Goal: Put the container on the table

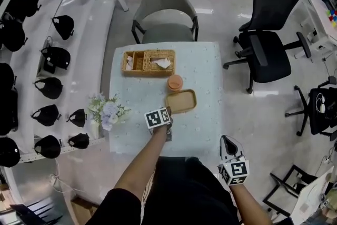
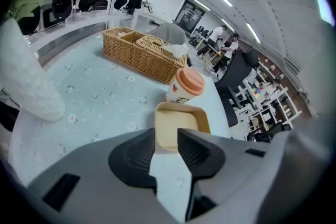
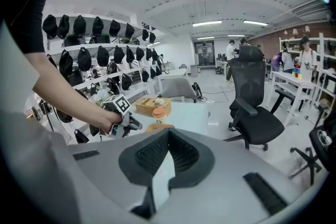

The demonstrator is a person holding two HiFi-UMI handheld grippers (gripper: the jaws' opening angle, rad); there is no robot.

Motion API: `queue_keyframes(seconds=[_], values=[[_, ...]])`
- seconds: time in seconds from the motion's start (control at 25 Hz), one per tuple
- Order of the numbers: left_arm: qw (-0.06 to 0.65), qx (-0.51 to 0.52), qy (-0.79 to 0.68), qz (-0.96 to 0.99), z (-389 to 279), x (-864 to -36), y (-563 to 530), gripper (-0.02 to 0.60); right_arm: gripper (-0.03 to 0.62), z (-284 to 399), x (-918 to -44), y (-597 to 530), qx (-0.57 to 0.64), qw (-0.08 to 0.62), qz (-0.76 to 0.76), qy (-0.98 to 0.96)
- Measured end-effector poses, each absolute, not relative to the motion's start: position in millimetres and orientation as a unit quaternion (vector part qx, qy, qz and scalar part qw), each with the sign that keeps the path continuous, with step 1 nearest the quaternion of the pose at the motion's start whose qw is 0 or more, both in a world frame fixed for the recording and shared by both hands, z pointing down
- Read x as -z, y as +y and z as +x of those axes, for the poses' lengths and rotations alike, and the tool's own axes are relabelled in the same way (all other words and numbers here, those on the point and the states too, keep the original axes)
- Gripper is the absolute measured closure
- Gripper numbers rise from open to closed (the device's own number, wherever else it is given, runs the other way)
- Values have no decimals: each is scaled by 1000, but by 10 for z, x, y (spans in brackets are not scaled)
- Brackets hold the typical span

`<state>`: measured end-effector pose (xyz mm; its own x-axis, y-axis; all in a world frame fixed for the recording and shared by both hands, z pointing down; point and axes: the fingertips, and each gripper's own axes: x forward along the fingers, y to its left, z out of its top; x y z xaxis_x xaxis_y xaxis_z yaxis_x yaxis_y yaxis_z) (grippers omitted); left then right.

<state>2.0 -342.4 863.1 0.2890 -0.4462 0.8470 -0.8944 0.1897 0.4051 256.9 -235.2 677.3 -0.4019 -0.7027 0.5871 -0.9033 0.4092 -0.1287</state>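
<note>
The left gripper [image 2: 167,140] hangs spread and empty over the table [image 2: 100,97]. The tan container [image 2: 181,122] lies flat on the table just beyond its tips (an orange-lidded cup [image 2: 185,86] stands right behind it), with a wicker basket [image 2: 142,55] farther back. The right gripper [image 3: 168,136], pressed together, is off the table's near corner.
</note>
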Motion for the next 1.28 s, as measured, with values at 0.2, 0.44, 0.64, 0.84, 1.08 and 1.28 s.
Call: queue_keyframes(seconds=[0.2, 0.44, 0.64, 0.84, 1.08, 1.28], values=[[540, -186, -551, 608, 70, -8227, -2995, 470, 595, 2606, -6701, -2014, -237, 219, 493, -808], [514, -141, -506, 679, 291, -7561, -2476, 518, 595, 2730, -6409, -1824, -241, 190, 495, -813], [421, -90, -515, 742, 401, -6769, -2111, 548, 595, 2758, -6111, -1820, -225, 164, 488, -827], [331, -75, -543, 768, 468, -6147, -1686, 561, 595, 2708, -6057, -1814, -197, 162, 468, -846], [258, -81, -571, 775, 325, -5742, -1323, 574, 595, 2471, -6012, -1758, -178, 158, 434, -869], [230, -61, -584, 776, 173, -5500, -1184, 574, 595, 2413, -5819, -1608, -173, 147, 451, -863]])
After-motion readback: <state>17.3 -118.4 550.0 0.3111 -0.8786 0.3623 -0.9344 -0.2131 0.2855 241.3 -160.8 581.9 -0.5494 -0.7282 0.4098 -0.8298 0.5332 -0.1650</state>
